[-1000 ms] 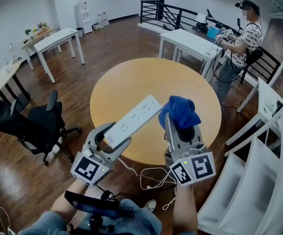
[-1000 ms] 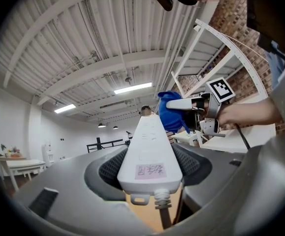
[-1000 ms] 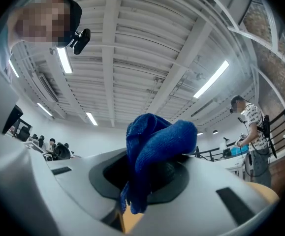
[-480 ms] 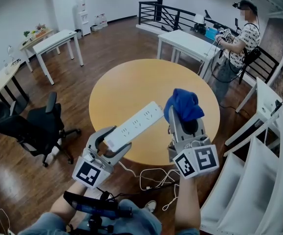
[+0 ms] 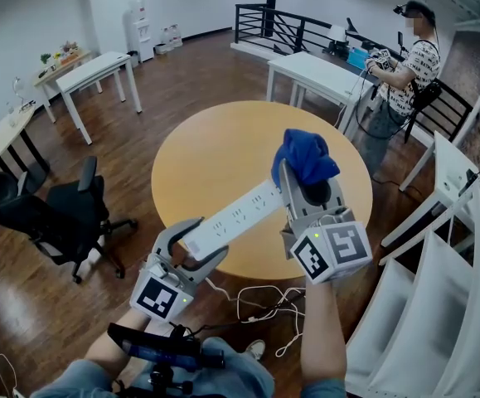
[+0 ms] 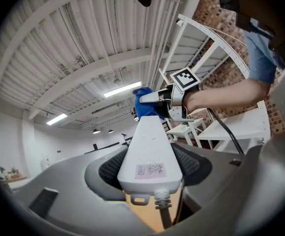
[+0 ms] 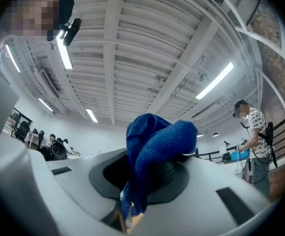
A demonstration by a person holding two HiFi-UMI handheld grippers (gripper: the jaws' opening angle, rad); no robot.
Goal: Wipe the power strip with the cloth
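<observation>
"Left gripper view, nearest things first: what is the tool doing?" asks the first observer.

"The left gripper [image 6: 150, 167] is clamped on the cord end of the power strip [image 6: 149, 146]," the second replies. "Both dark, mesh-textured pads press on its sides. A ribbed strain relief juts out below, and a pinkish label sits just above that."

"Where is the strip, against the round table [image 5: 223, 143]?"

"It is held in the air over the table's near edge, slanting up towards the table's right half. It is a long, flat bar of glossy white plastic with rounded edges and a row of sockets. Its white cable [image 5: 260, 301] trails to the floor below the table's near rim."

"And the other tool?"

"The right gripper [image 5: 306, 187] has its jaws closed on the blue cloth [image 5: 304, 157], which bulges out in a soft, nubbly bunch over the table's right half. It sits at the strip's far tip, though contact cannot be confirmed."

"So which step is this?"

"Probably the start of a wiping stroke. The next move would call for the cloth to press lightly on the socket face and drag towards the cord end, while the left gripper keeps the bar steady."

"Anything beyond?"

"A black office chair [image 5: 65, 214] stands left of the table, and a person [image 5: 405, 65] stands past its far right side."
</observation>
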